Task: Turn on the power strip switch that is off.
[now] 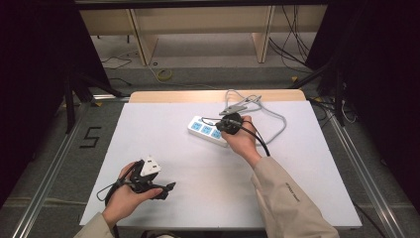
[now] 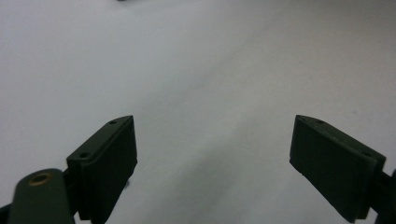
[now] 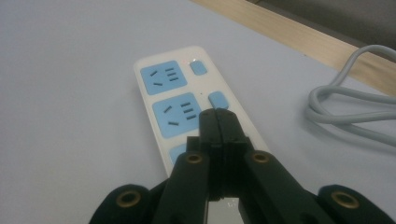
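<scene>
A white power strip (image 1: 207,131) (image 3: 187,105) with blue sockets and blue switch buttons lies on the white table, its grey cable (image 1: 270,115) (image 3: 355,109) looping off to the right. My right gripper (image 1: 229,123) (image 3: 218,114) is shut with nothing between its jaws. Its tips hover over the strip, just short of the second blue button (image 3: 218,99). My left gripper (image 1: 166,189) (image 2: 212,154) rests low over bare table at the near left, jaws wide apart with nothing between them.
The white table surface (image 1: 198,173) has a wooden strip (image 1: 198,95) along its far edge. A grey plug end (image 1: 242,104) of the cable lies at the back beside the right hand. Floor cables and shelving legs lie beyond the table.
</scene>
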A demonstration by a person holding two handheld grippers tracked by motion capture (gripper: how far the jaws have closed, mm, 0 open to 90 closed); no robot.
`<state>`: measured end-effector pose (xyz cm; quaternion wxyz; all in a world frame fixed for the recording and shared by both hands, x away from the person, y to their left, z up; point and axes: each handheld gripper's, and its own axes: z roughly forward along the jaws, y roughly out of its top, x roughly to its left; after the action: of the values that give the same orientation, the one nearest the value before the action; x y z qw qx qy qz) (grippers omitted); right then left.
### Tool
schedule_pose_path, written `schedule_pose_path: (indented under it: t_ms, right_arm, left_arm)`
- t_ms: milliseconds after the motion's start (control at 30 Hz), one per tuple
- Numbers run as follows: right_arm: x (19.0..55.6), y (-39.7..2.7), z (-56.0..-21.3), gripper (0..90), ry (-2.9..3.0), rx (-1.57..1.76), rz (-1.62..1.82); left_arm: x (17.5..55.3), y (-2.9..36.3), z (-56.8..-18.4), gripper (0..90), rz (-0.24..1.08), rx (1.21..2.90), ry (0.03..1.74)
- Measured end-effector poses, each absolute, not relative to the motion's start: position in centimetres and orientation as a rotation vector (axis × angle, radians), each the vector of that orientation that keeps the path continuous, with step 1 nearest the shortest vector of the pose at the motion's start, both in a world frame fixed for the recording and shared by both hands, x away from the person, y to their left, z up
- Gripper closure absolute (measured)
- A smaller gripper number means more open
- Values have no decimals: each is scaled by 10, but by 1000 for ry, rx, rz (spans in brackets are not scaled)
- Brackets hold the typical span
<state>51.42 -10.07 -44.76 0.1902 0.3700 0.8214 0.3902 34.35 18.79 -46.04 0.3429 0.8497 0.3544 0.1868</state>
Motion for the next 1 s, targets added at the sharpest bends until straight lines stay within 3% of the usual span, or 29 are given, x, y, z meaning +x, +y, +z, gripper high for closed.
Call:
schedule_pose_path:
  t_ms: [1000]
  right_arm:
    - [531,-88,-452,900,2317,1076,1063]
  left_arm:
    - [343,188,-461,145,489,2209,922]
